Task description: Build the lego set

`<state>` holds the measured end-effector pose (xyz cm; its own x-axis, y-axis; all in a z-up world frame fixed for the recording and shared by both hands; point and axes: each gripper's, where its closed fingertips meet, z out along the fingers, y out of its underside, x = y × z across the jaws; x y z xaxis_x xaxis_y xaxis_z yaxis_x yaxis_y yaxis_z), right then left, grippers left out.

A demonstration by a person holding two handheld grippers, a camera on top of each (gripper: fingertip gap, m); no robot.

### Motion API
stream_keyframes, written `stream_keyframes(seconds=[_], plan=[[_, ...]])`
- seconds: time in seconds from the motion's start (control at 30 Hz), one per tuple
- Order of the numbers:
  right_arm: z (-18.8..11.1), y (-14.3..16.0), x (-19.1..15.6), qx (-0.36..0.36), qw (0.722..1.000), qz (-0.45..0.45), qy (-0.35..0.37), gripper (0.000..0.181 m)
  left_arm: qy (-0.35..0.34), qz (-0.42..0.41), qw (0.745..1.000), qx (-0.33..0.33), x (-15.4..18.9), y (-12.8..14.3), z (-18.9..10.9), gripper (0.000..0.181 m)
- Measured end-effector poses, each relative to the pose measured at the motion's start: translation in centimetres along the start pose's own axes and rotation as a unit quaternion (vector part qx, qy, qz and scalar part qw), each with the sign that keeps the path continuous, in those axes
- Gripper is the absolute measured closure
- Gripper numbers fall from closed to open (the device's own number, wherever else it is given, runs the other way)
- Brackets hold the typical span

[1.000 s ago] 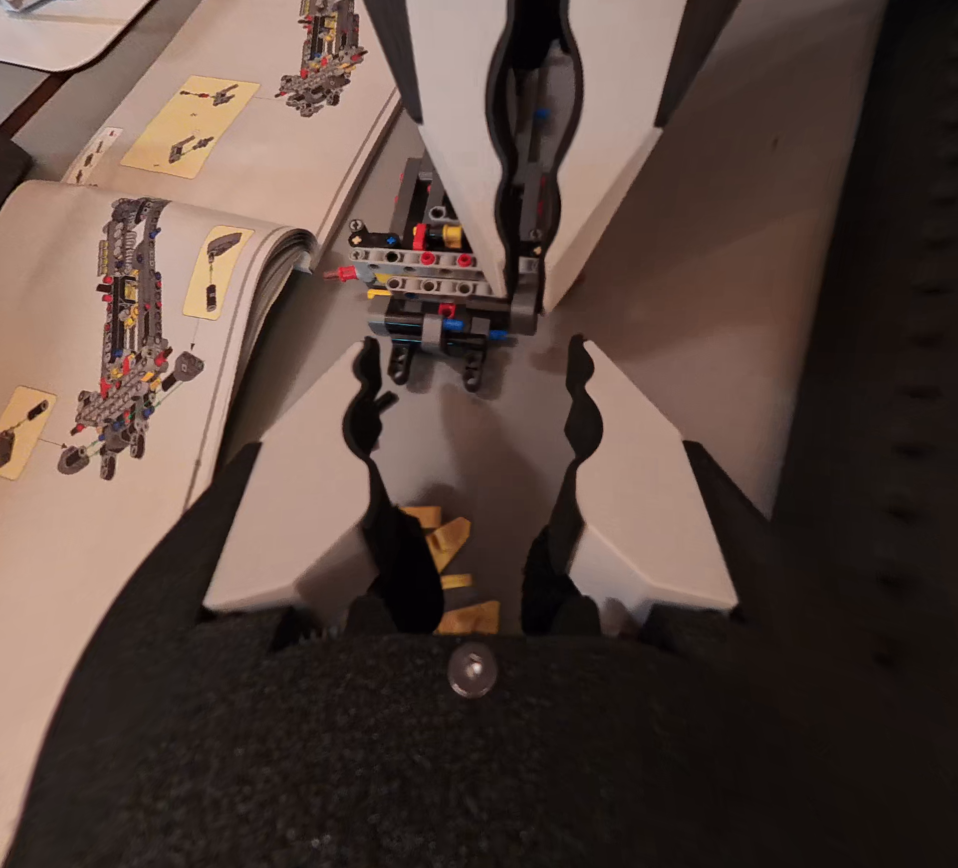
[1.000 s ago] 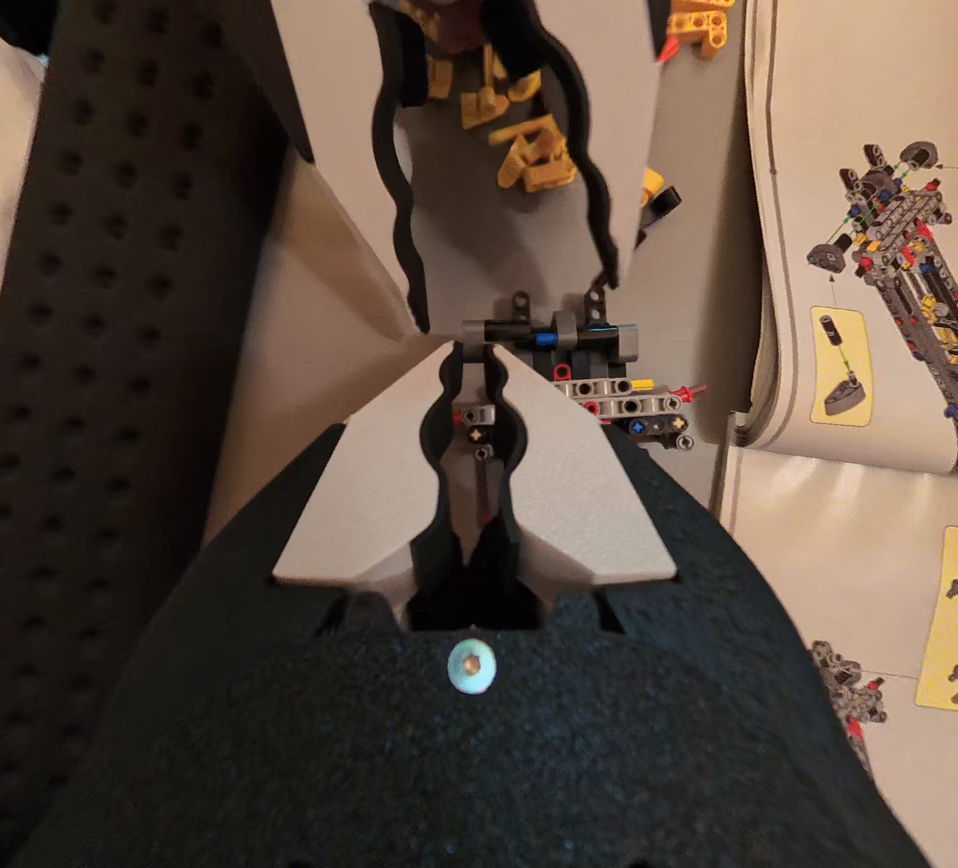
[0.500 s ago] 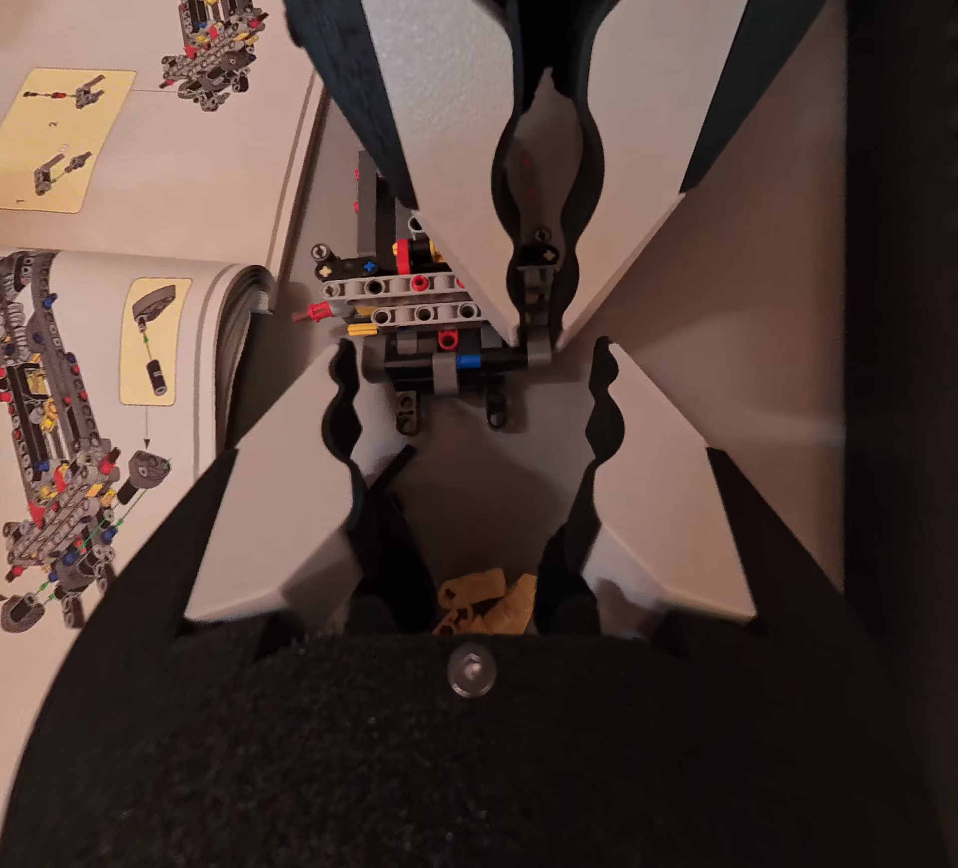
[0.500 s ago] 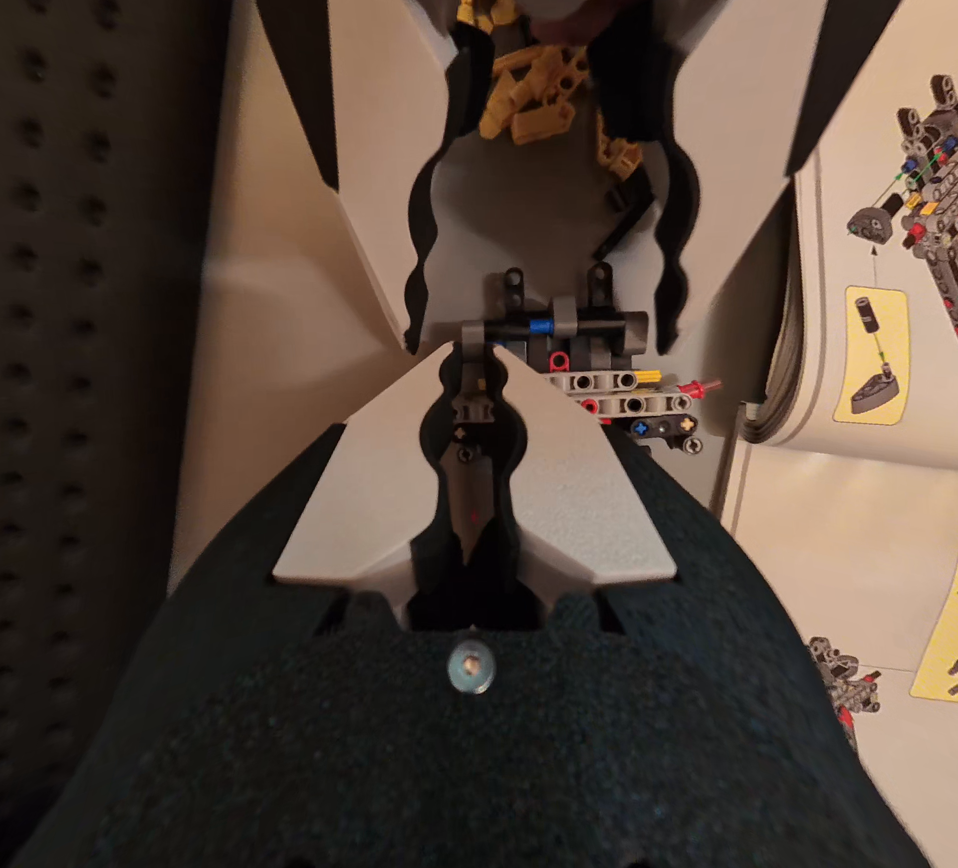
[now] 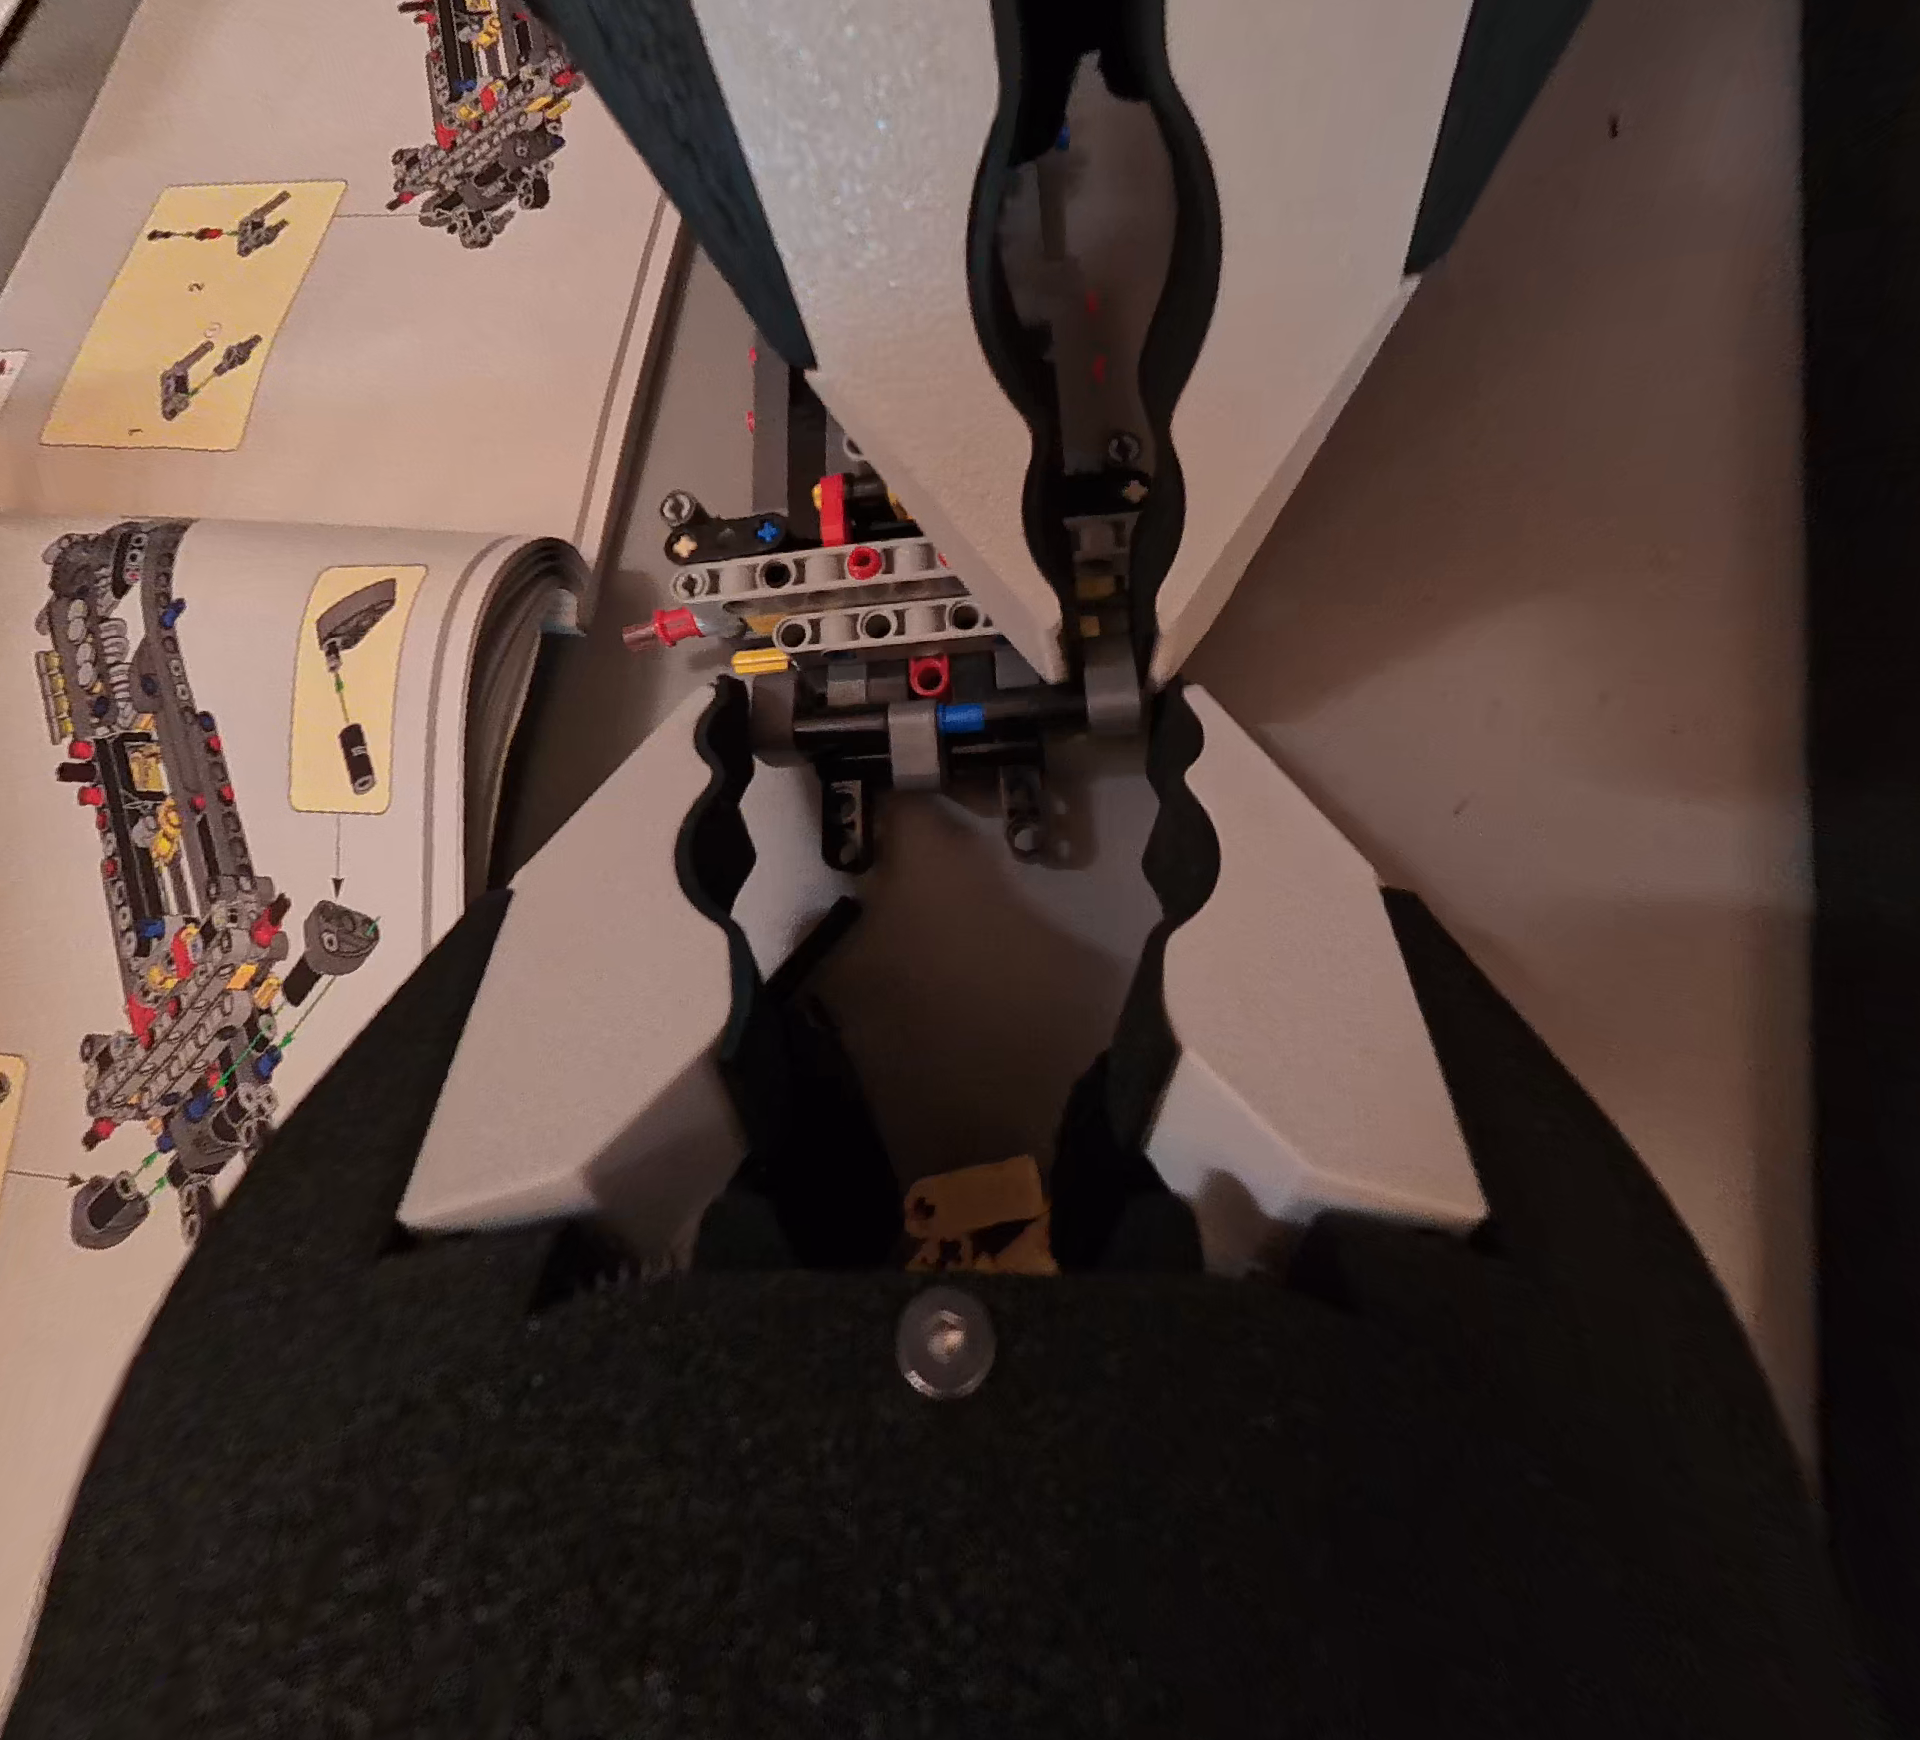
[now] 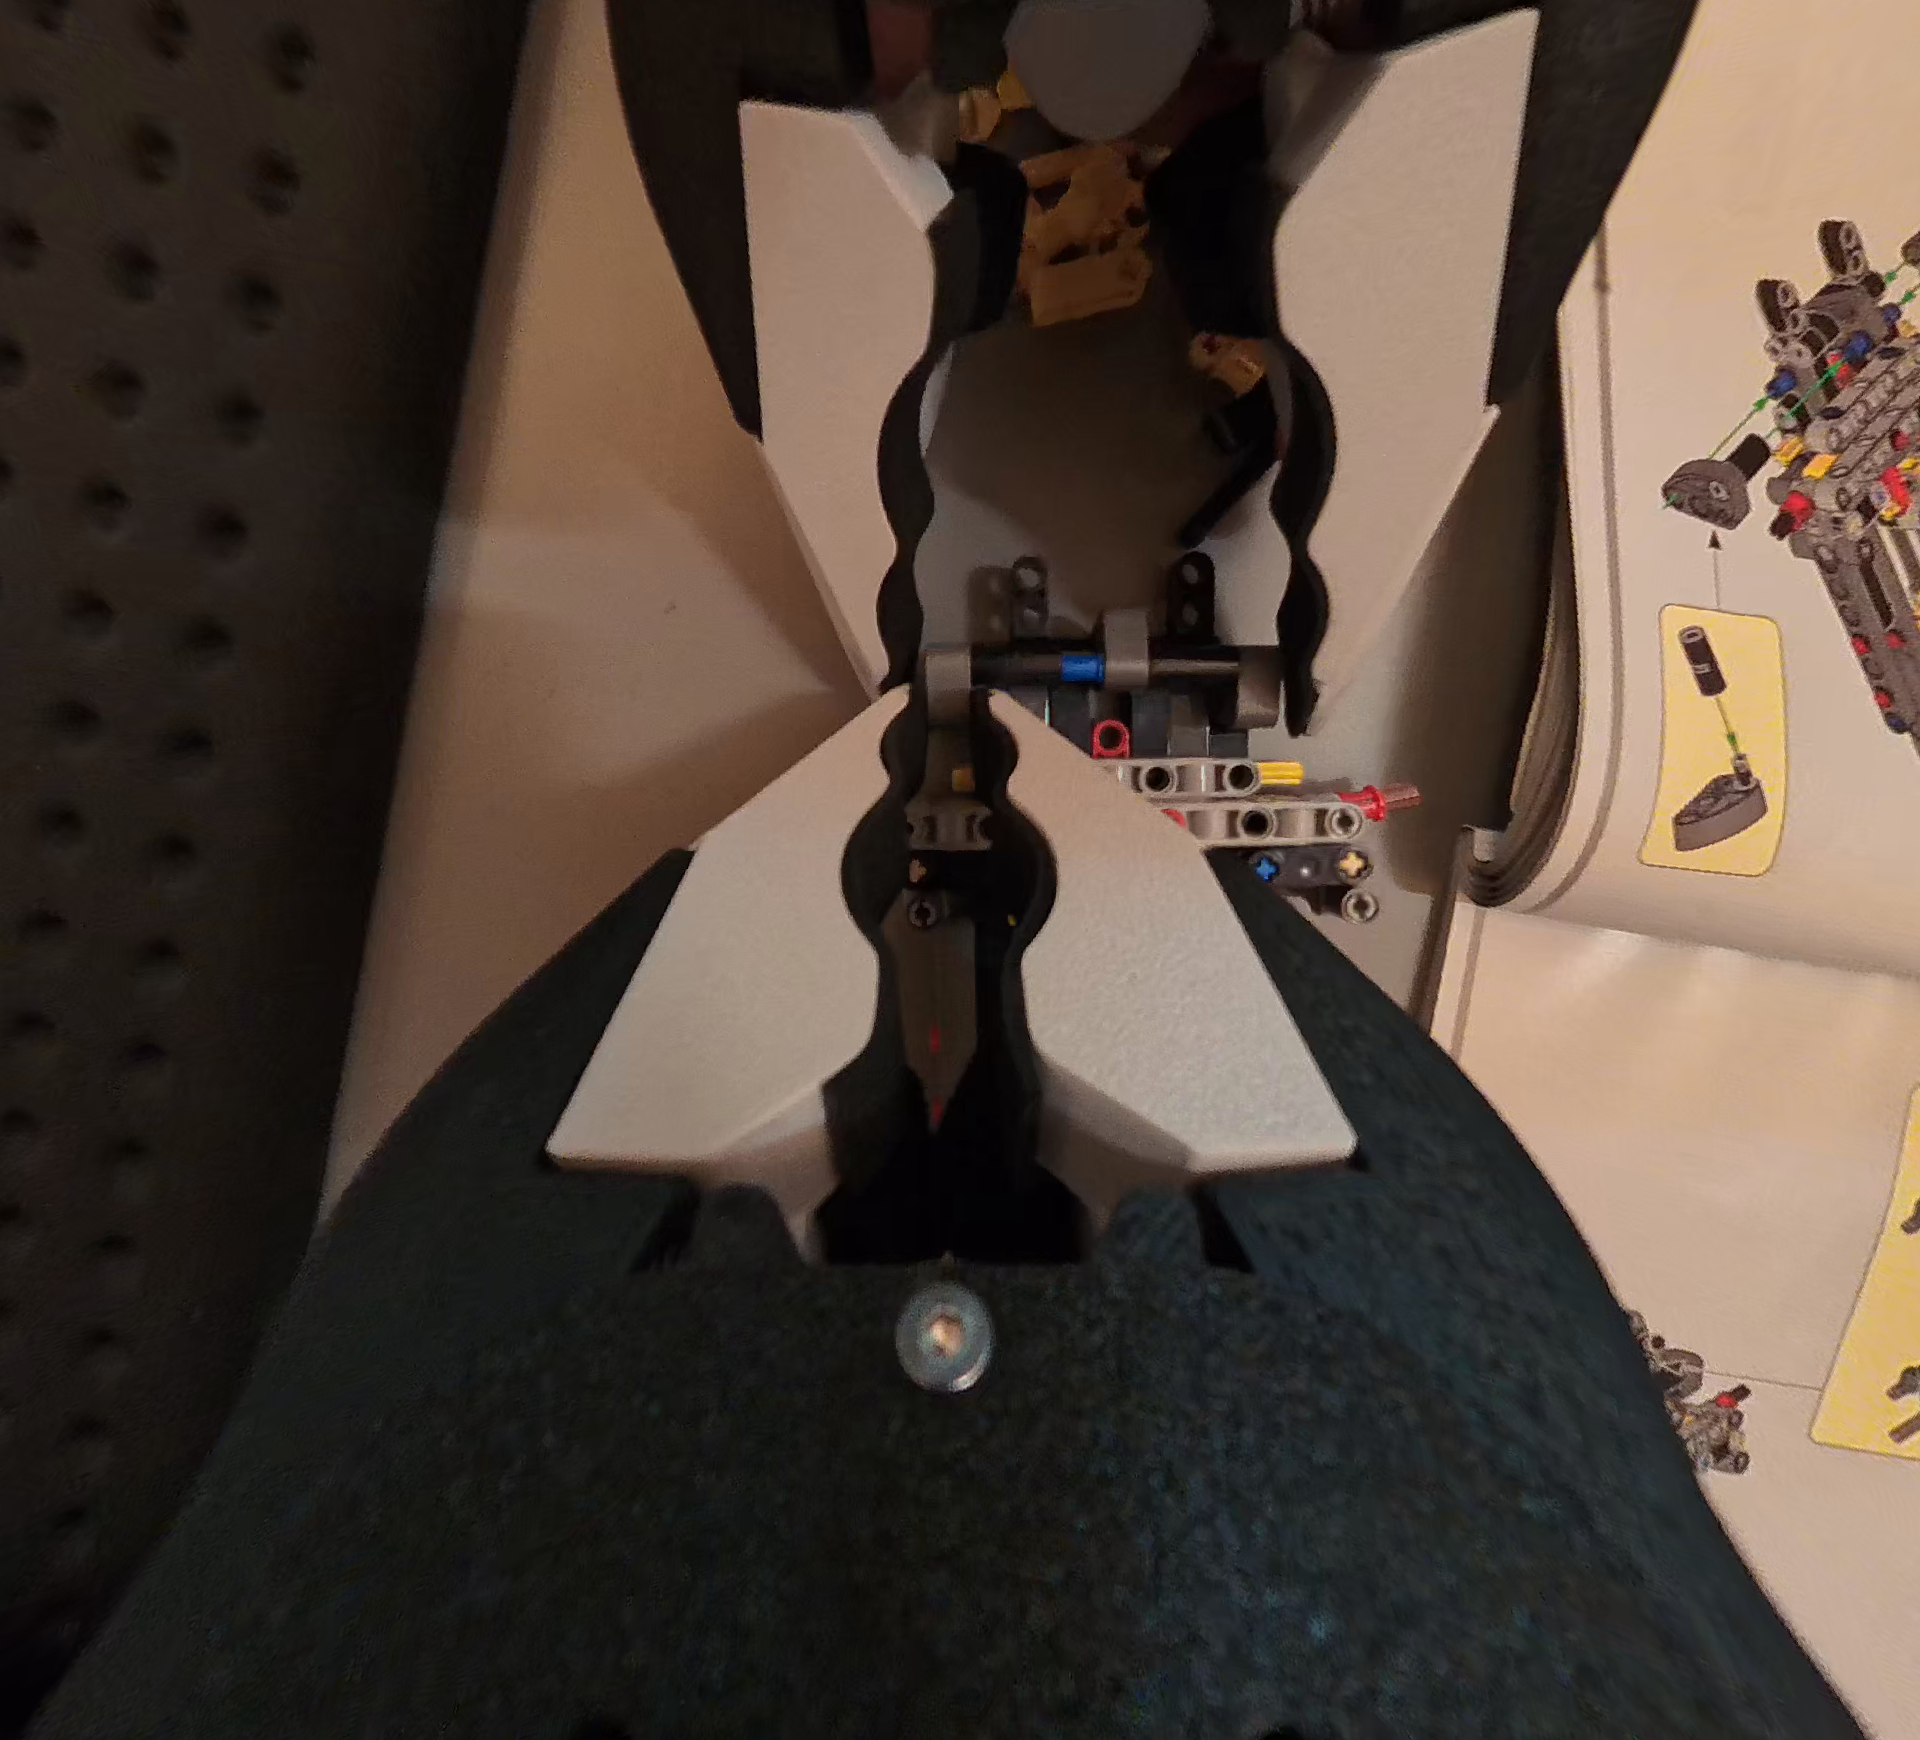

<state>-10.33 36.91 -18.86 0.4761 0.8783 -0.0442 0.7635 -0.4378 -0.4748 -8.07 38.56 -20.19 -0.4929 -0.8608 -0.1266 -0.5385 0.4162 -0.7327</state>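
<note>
A: What is the right gripper (image 6: 951, 703) doing?

B: Its jaws are clenching one long side beam of the lego model (image 5: 883, 651), which is lying on the pale worktop (image 5: 1507, 651) just beside the open instruction booklet (image 5: 260, 703).

A: And the left gripper (image 5: 940, 734)?

B: Its jaws are standing released, spread on either side of the model's end, around the black rod with the blue and grey collars. I cannot tell whether the tips are touching it.

A: Any writing?

B: The booklet is showing coloured build diagrams and yellow step boxes with small digits; no brand name is showing.

A: Loose parts?

B: Yellow pieces (image 6: 1081, 246) are lying behind the left gripper's jaws.
</note>
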Motion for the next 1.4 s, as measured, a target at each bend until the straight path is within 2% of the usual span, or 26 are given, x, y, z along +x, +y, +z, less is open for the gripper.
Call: stream_keyframes(seconds=[0.17, 0.97, 1.07, 1.17, 1.3, 1.4], plan=[[-0.1, 0.3, -0.1, -0.016, 1.000, 0.005, -0.021, 0.174, -0.001, -0.006, 1.000, 0.006, 0.0, -0.1, 0.0, 0.108], [-0.1, 0.7, 0.4, -0.013, 1.000, 0.004, -0.006, 0.173, 0.000, -0.024, 1.000, 0.007, -0.4, 0.0, 0.0, 0.112], [-1.4, 0.4, 1.3, 0.006, 0.999, -0.017, 0.044, 0.154, 0.003, -0.026, 1.000, 0.007, -0.4, 0.0, -0.1, 0.111], [-2.3, -0.1, 2.2, 0.032, 0.995, -0.031, 0.085, 0.148, 0.007, -0.024, 1.000, 0.007, -0.3, 0.0, -0.1, 0.112], [-1.3, 0.3, 2.6, 0.027, 0.997, -0.009, 0.066, 0.122, 0.014, -0.024, 1.000, 0.008, -0.1, 0.0, -0.1, 0.111], [-0.3, 0.5, 2.5, 0.021, 0.999, -0.003, 0.039, 0.111, 0.012, -0.024, 1.000, 0.008, -0.1, 0.0, -0.1, 0.112]])
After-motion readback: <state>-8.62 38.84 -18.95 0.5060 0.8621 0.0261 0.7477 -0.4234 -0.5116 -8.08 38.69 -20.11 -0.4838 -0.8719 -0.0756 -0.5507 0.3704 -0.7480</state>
